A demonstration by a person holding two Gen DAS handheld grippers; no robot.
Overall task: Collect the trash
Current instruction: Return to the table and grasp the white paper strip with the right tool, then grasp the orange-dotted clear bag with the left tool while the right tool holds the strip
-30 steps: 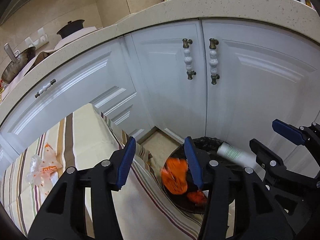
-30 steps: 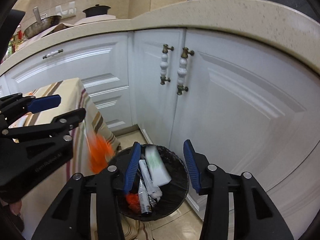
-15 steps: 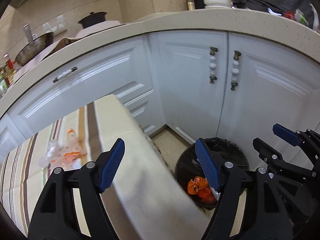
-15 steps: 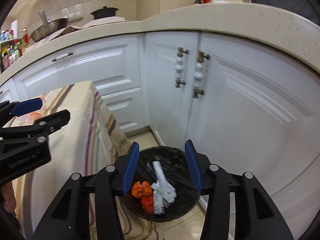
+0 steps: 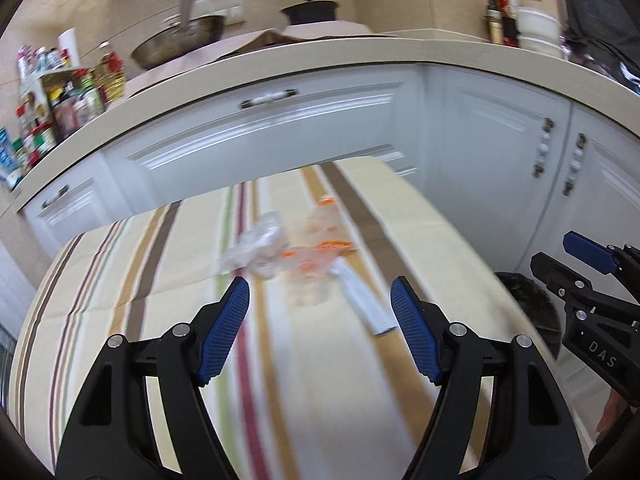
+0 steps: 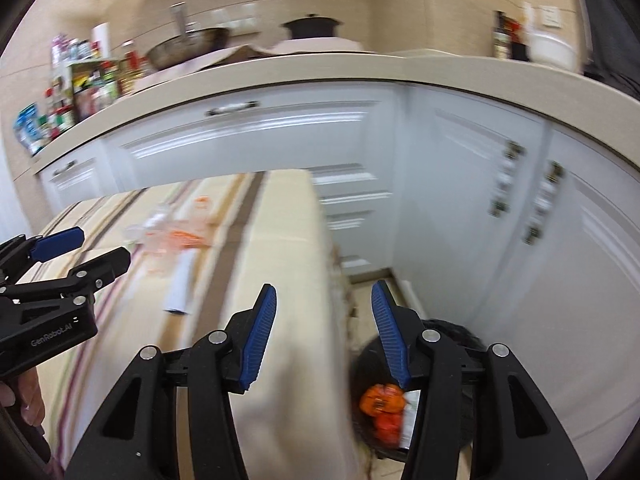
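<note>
My left gripper (image 5: pixel 320 300) is open and empty above the striped tablecloth (image 5: pixel 160 272). Just beyond its fingertips lie a clear crumpled wrapper (image 5: pixel 256 246), a clear wrapper with orange print (image 5: pixel 320 248) and a white flat packet (image 5: pixel 362 300). The same pieces show blurred in the right wrist view: the wrappers (image 6: pixel 172 234) and the white packet (image 6: pixel 180 280). My right gripper (image 6: pixel 322 312) is open and empty over the table's right edge. Below it the black trash bin (image 6: pixel 460 332) on the floor holds orange wrappers (image 6: pixel 380 404) and white packets. The bin's rim (image 5: pixel 524 300) shows in the left view.
White curved kitchen cabinets (image 5: pixel 280 136) with a beige countertop (image 5: pixel 360 50) stand close behind the table. A wok (image 5: pixel 180 40), a black pot (image 5: pixel 310 10) and bottles (image 5: pixel 60 100) sit on the counter. The right gripper (image 5: pixel 592 280) appears at the left view's right edge.
Both grippers swung left and up from over the bin toward the tabletop. The orange wrapper dropped into the bin. Both stayed open.
</note>
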